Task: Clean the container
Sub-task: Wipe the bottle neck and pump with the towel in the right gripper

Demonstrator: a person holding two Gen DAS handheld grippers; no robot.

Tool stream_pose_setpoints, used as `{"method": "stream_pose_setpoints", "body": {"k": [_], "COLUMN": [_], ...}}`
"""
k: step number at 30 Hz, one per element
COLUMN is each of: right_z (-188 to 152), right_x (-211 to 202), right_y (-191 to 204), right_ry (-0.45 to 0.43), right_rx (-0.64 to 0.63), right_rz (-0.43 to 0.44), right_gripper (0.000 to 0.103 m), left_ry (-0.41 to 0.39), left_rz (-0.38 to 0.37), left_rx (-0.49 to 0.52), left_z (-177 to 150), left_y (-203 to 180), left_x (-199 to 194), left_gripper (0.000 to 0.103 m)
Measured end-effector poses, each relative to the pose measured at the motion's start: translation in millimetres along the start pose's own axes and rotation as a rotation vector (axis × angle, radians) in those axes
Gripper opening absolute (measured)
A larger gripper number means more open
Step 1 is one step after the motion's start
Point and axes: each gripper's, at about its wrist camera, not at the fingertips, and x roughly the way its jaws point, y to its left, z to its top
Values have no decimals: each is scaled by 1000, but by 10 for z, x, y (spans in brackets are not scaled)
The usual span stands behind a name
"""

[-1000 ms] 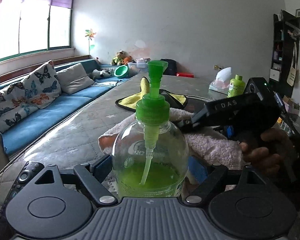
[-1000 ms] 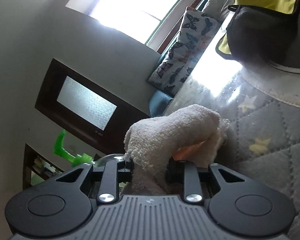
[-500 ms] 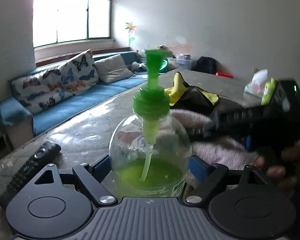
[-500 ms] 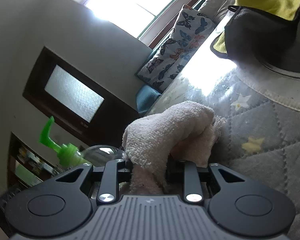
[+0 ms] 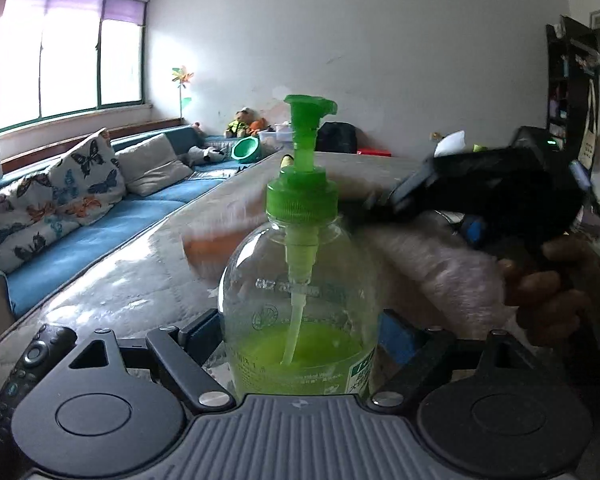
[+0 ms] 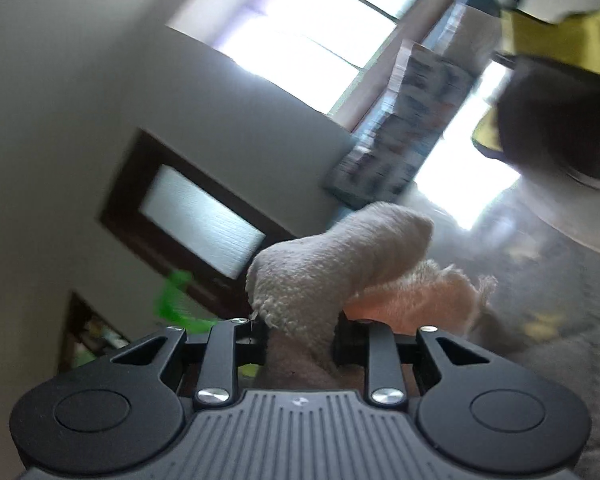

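I have the left tongs (image 5: 300, 330) clamped on the lower belly of the soap bottle (image 5: 300, 300), holding it upright over the quilted surface (image 5: 148, 264). The right tongs (image 6: 300, 330) are closed on a folded towel (image 6: 332, 264), just beside the bottle's far shoulder. I judge the bottle light, about a third full, smooth and slippery; the low, wide grip suits it, away from the pump (image 5: 306, 152).

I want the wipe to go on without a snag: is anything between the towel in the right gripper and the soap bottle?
Nothing visible. The towel, clamped in the right gripper, lies directly behind the soap bottle that the left gripper holds; contact is blurred.
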Motion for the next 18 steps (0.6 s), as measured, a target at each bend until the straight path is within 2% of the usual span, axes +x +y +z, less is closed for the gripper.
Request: {"method": "stream_pose_setpoints", "body": {"k": [4, 7, 14, 16, 18], "right_z": [4, -18, -23, -21, 5], "right_x": [53, 134, 130, 110, 44], "right_y": [-45, -84, -74, -75, -51], "right_ry": [39, 87, 78, 62, 20], "right_rx": [6, 14, 23, 27, 47], "right_rz": [-68, -154, -141, -113, -29], "right_gripper": [26, 26, 26, 26, 26], "left_ry": [1, 12, 77, 98, 100], "left_rz": [8, 28, 39, 45, 44], "left_rx": [3, 19, 32, 39, 39], "left_z": [-23, -51, -69, -68, -71], "left_y": [-9, -53, -101, -114, -112], "left_x": [51, 96, 237, 286, 299], "left_gripper": [87, 87, 88, 88, 88]}}
